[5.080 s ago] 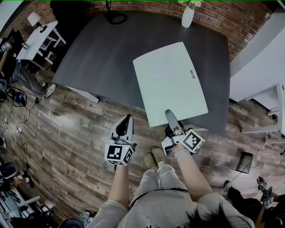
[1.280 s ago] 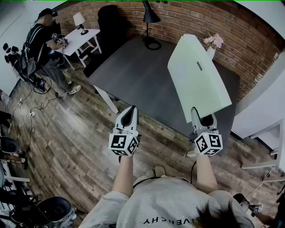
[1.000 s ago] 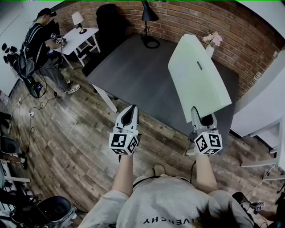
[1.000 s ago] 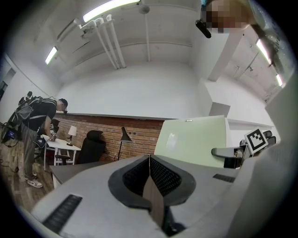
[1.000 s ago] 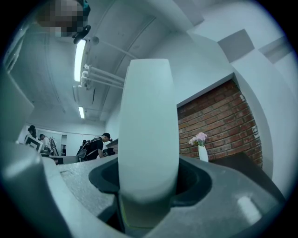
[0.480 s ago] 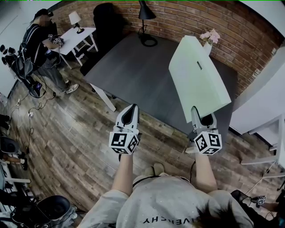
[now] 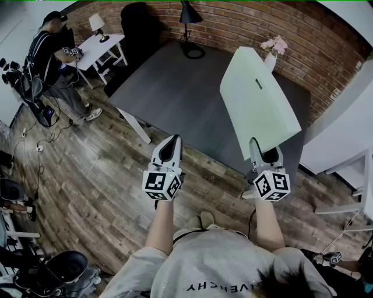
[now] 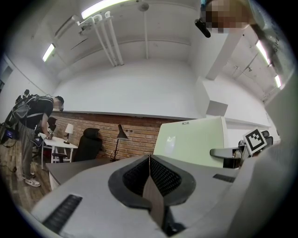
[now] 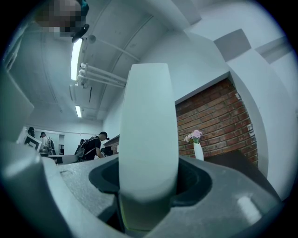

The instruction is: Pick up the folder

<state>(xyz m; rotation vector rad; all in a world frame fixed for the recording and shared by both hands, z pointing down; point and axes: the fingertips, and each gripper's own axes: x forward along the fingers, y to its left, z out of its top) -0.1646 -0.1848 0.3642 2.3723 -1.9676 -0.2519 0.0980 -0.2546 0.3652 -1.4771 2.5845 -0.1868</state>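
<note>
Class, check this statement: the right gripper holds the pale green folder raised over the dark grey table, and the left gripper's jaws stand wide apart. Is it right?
Not quite: the left gripper has its jaws together, nothing between them, as the left gripper view shows. The rest stands.

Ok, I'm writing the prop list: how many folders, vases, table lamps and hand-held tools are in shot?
Folders: 1, the pale green folder, clamped in the right tool
Vases: 1, the white vase of flowers
Table lamps: 2, black lamp, white lamp
Tools: 2, counting the left tool
Total: 6
</note>
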